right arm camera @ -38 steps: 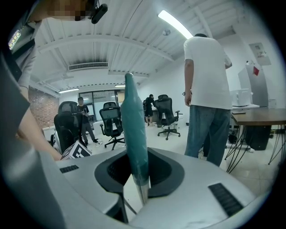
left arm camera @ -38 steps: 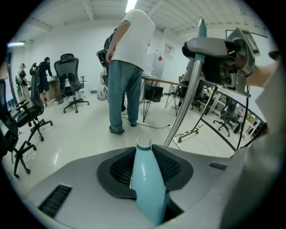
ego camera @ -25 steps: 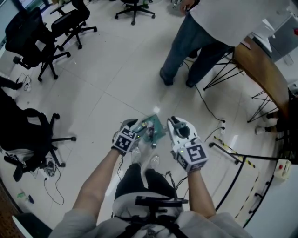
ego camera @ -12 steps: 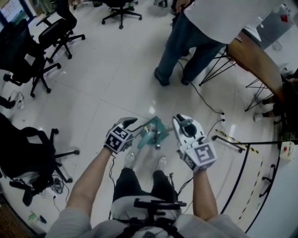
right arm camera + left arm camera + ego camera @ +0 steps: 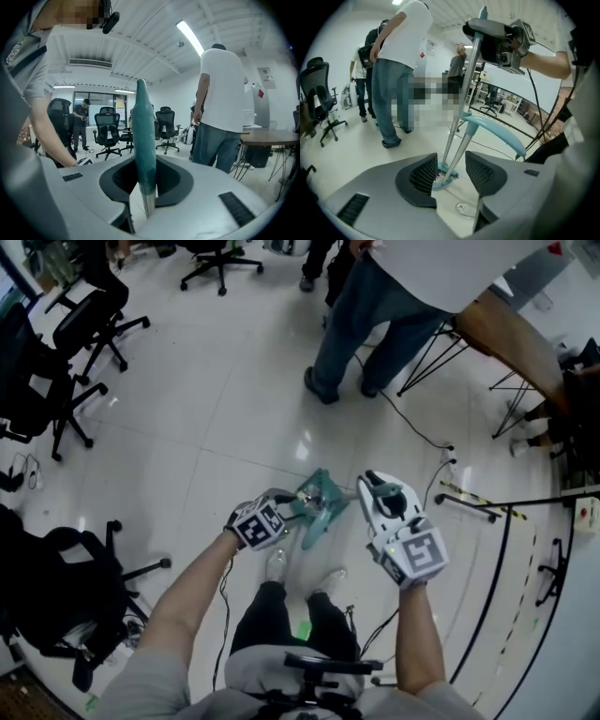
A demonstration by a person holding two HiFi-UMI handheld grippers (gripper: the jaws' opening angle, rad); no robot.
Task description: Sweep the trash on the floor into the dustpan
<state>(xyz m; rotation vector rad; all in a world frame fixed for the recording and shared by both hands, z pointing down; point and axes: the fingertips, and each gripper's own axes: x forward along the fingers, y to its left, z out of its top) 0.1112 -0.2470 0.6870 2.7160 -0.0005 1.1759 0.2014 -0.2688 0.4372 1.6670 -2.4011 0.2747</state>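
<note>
Set-up for the sweep, by the look of it — the tools are being taken in hand and no stroke is under way. The right gripper (image 5: 143, 174) has its fingers clamped on the teal grip of what I take to be the broom (image 5: 143, 131), held upright, its metal pole running down to the floor (image 5: 216, 427). The left gripper (image 5: 449, 169) has just been closing, yet its fingers stand fairly wide. Two poles rise between them, the broom's and the dustpan's, whose pale blue handle (image 5: 497, 132) curves off toward 3 o'clock; neither pad seems to press. The dustpan (image 5: 323, 495) sits on the floor at 12 o'clock from the person's feet, left gripper at its 9, right at its 3. Small coloured trash (image 5: 440, 174) lies at the foot of both poles — in the pan or beside it, I cannot tell. Next, the left fingers need to close on the dustpan pole alone, leaving the broom free to swing. A bystander (image 5: 375, 324) stands further off at 12 o'clock, well apart
</note>
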